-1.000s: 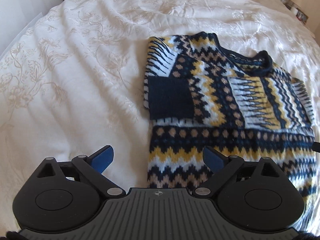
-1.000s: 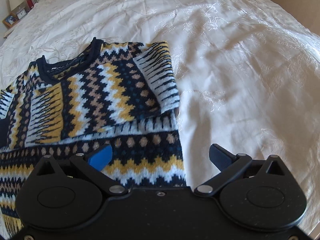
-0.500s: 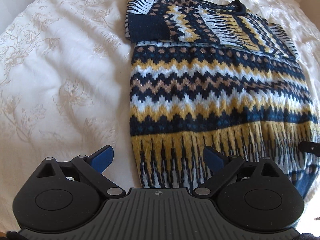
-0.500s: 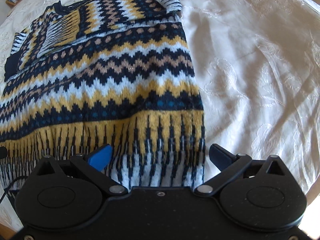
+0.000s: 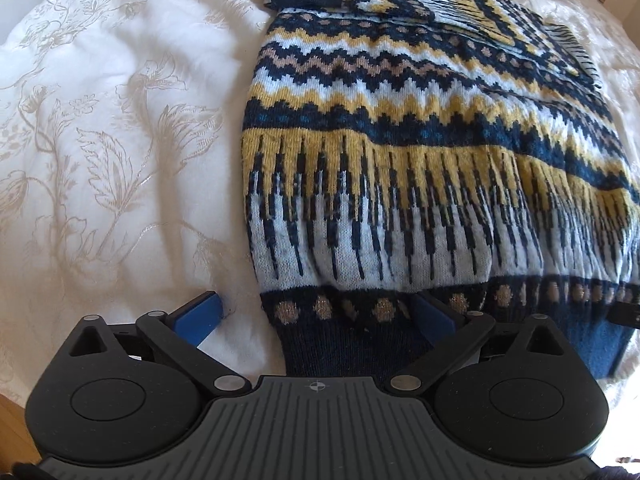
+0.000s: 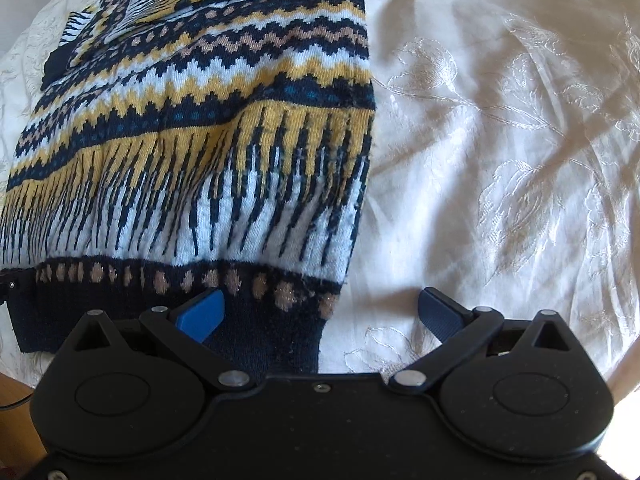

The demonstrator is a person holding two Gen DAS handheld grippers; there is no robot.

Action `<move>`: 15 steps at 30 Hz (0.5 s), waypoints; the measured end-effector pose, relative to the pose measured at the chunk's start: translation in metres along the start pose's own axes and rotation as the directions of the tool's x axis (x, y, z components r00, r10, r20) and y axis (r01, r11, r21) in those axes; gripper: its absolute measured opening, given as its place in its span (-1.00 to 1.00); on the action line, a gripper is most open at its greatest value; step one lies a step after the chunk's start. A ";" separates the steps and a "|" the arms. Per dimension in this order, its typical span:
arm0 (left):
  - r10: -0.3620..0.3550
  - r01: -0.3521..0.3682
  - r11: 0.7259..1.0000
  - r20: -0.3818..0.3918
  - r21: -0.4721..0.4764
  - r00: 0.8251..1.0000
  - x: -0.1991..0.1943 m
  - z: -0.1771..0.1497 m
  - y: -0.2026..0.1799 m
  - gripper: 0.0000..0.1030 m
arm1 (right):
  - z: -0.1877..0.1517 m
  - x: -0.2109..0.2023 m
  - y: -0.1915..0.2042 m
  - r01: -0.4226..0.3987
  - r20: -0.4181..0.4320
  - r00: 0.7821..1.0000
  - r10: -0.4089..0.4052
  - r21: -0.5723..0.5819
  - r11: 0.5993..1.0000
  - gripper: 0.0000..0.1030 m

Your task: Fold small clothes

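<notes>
Patterned knit sweater flat on bed with white floral-embroidered bedspread; navy, mustard, pale-blue and tan zigzag bands. Sleeves folded in across chest at 12 o'clock; navy ribbed hem at 6 o'clock, nearest both cameras.

Left gripper low at hem's left corner, fingers spread wide: left finger over bare bedspread at 9 o'clock of corner, right finger over hem band. Nothing gripped.

Right gripper low at hem's right corner, fingers likewise spread wide: left finger over hem, right finger over bedspread at 3 o'clock of corner. Nothing gripped.

Contact between fingers and fabric: cannot tell.
</notes>
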State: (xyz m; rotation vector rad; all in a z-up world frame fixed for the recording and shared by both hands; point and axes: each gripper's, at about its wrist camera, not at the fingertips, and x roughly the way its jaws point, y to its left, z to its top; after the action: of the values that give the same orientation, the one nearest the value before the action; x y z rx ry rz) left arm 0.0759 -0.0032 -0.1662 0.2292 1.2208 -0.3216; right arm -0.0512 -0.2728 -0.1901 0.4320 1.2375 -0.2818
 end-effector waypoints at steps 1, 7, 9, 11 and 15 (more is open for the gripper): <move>0.002 -0.002 1.000 0.009 -0.009 1.000 0.000 -0.002 0.000 1.00 | -0.003 0.000 -0.001 -0.007 0.001 1.000 0.007 -0.006 1.000 0.99; 0.001 0.000 0.999 0.033 -0.051 0.999 -0.005 -0.010 0.004 1.00 | -0.021 -0.001 -0.007 -0.062 0.027 0.998 0.063 -0.031 0.998 1.00; -0.004 0.007 0.999 0.058 -0.050 0.998 -0.007 -0.016 0.006 1.00 | -0.028 -0.001 -0.008 -0.074 0.051 0.996 0.077 -0.052 0.996 1.00; -0.006 0.008 0.999 0.078 -0.032 0.997 -0.009 -0.020 0.005 1.00 | -0.037 -0.004 -0.011 -0.095 0.054 0.994 0.099 -0.069 0.993 1.00; -0.007 0.006 1.000 0.110 0.011 0.994 -0.014 -0.030 0.004 0.99 | -0.045 -0.006 -0.015 -0.128 0.032 0.991 0.130 -0.065 0.990 1.00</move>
State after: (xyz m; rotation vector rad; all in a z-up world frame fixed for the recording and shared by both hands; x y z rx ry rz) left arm 0.0467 0.0119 -0.1624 0.2144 1.1116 -0.3422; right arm -0.0978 -0.2649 -0.1986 0.4485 1.1745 -0.1391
